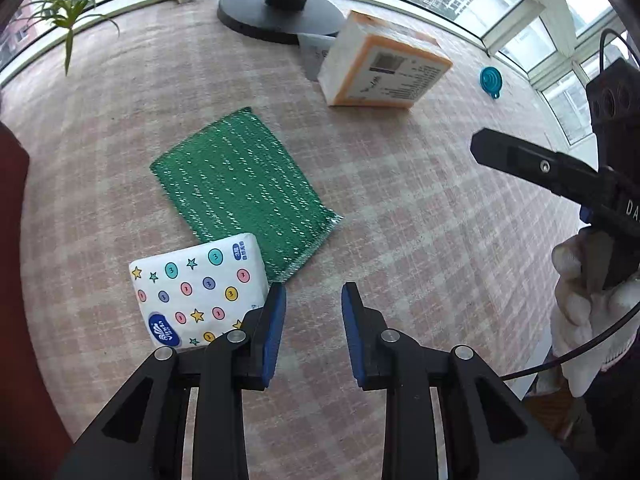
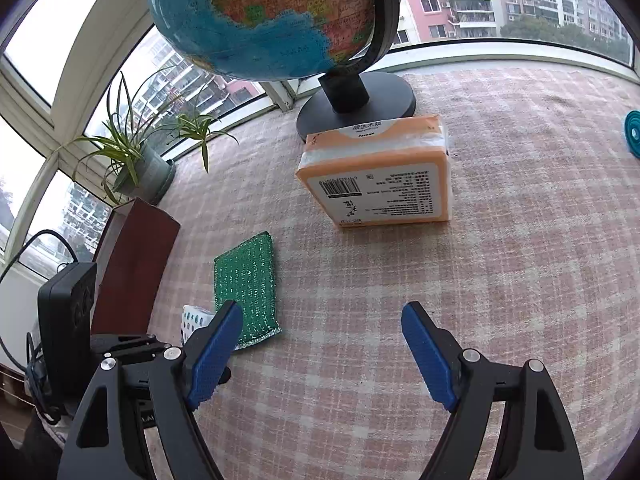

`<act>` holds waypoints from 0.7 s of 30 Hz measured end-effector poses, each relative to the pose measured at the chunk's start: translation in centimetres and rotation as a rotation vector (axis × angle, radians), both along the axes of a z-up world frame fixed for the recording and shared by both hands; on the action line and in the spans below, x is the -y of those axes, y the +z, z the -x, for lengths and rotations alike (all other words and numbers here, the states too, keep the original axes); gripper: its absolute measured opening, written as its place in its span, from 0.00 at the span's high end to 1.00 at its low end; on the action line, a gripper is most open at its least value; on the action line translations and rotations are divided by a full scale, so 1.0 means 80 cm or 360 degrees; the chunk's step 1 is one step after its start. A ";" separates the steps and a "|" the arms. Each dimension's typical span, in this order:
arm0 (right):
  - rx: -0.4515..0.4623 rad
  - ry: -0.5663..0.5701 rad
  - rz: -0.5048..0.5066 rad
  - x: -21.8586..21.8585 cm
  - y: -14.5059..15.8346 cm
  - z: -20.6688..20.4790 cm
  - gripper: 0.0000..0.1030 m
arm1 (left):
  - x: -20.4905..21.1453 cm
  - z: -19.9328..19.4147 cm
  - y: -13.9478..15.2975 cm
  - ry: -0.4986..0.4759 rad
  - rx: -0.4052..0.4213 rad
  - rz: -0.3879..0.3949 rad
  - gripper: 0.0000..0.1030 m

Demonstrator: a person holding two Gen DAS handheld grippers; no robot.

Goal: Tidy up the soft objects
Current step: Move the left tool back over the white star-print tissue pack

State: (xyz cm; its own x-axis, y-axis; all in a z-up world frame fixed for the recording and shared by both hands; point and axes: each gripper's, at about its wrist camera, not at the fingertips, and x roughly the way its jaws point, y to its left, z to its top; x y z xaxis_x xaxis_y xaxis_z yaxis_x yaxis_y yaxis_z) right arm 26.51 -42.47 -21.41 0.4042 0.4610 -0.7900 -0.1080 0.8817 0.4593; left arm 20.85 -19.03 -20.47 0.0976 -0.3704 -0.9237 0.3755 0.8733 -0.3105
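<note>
A green glittery scouring pad [image 1: 240, 188] [image 2: 244, 280] lies flat on the checked tablecloth. A small white tissue pack [image 1: 192, 292] [image 2: 196, 318] with coloured dots rests on the pad's near corner. My left gripper [image 1: 314, 292] hovers just right of that pack, its jaws narrowly apart with only cloth between them. A large orange-and-white tissue pack [image 1: 384, 68] [image 2: 380, 184] sits farther back, in front of the globe. My right gripper [image 2: 321, 312] stands wide open over bare cloth, right of the pad, holding nothing.
A globe [image 2: 272, 16] on a black base [image 1: 276, 12] stands at the back by the window. A potted plant [image 2: 136, 160] and a dark red box [image 2: 132, 264] are at the left. A teal funnel [image 1: 491, 80] lies far right. A gloved hand [image 1: 576, 280] holds the right gripper.
</note>
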 end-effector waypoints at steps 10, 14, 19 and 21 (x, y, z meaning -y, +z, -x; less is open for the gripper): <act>-0.0022 0.0058 0.0017 -0.023 -0.007 0.000 0.24 | -0.066 -0.039 -0.010 0.0245 0.0063 -0.0121 0.75; -0.0023 0.0084 0.0038 -0.032 -0.008 0.001 0.24 | -0.087 -0.047 0.003 0.0339 0.0093 -0.0087 0.71; -0.0007 0.0167 0.0106 -0.051 -0.009 0.002 0.24 | -0.103 -0.028 0.037 0.0414 0.0226 -0.0096 0.26; 0.0004 0.0217 0.0132 -0.062 -0.009 0.002 0.24 | -0.111 -0.022 0.042 0.0445 0.0249 -0.0142 0.26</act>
